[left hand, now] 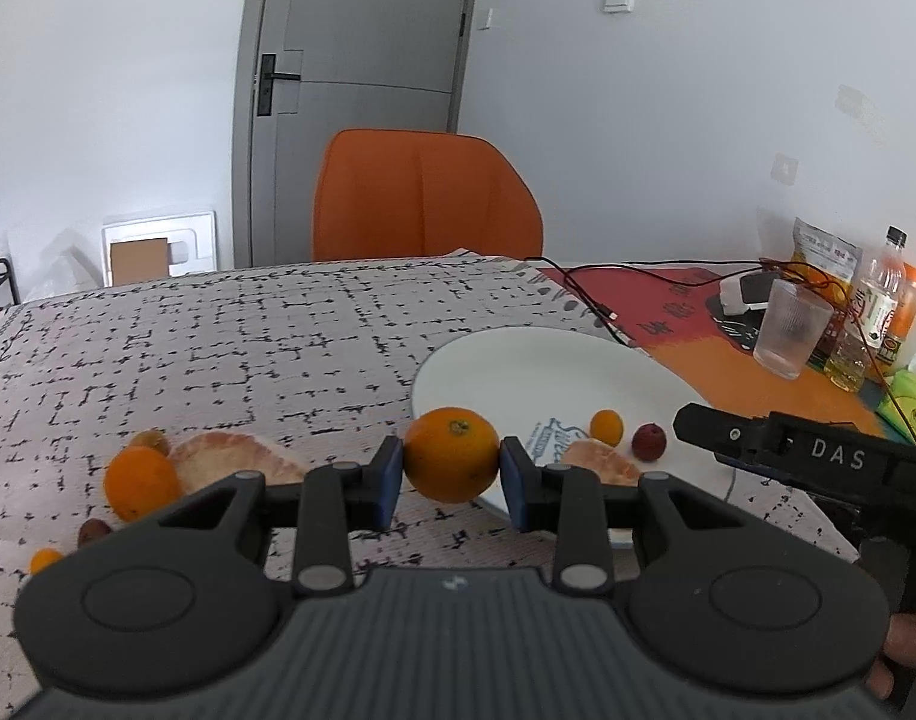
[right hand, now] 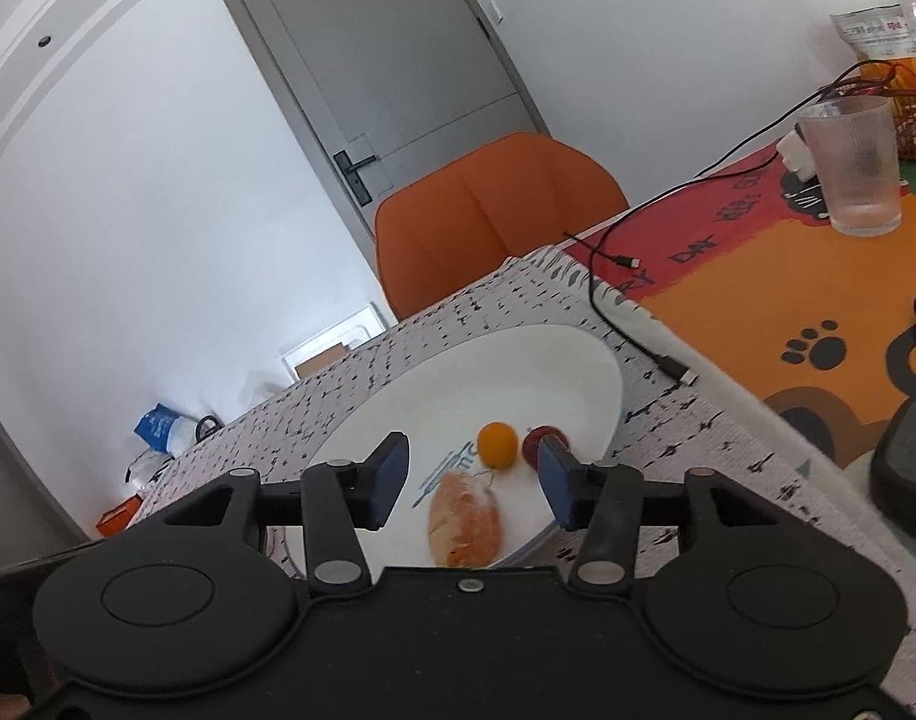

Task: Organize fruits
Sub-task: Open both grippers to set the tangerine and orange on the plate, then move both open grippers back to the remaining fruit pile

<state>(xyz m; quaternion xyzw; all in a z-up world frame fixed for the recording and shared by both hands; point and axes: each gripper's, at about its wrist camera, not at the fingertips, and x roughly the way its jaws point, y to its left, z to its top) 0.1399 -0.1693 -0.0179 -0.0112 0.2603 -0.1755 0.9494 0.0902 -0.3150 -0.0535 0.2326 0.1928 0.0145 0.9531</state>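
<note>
L gripper (left hand: 451, 468) was clamped on an orange (left hand: 451, 454), both blue pads (left hand: 389, 480) pressed to its sides, fruit held up off the cloth just at the near-left rim of the white plate (left hand: 518, 360). Orange was round, bright, w/ a small green stem scar on top.

R gripper (right hand: 473, 483) had jaws apart, nothing gripped; pads (right hand: 388, 480) stood either side of the plate contents w/o touching them. Peeled citrus segment (right hand: 465, 519) lay between the fingers on the plate, pale orange w/ white pith. Small kumquat (right hand: 497, 444) and a dark red fruit (right hand: 539, 444) sat just past it, the red one partly behind the R-side pad.

Only L view showed the fruit off the plate: second orange (left hand: 140, 483) on the patterned cloth (left hand: 218, 348) at left, w/ another peeled segment (left hand: 230, 459) beside it, plus a few small pieces nearer the edge, too blurred to ID. L view also caught the R gripper body coming in from the right, over the plate's near edge. Only R view showed the paw-print mat (right hand: 758, 300) up close and the cable end (right hand: 677, 369) lying near the plate rim.

Further out in both: glass tumbler (left hand: 791, 330), orange chair (left hand: 425, 198), grey door (left hand: 362, 60).
</note>
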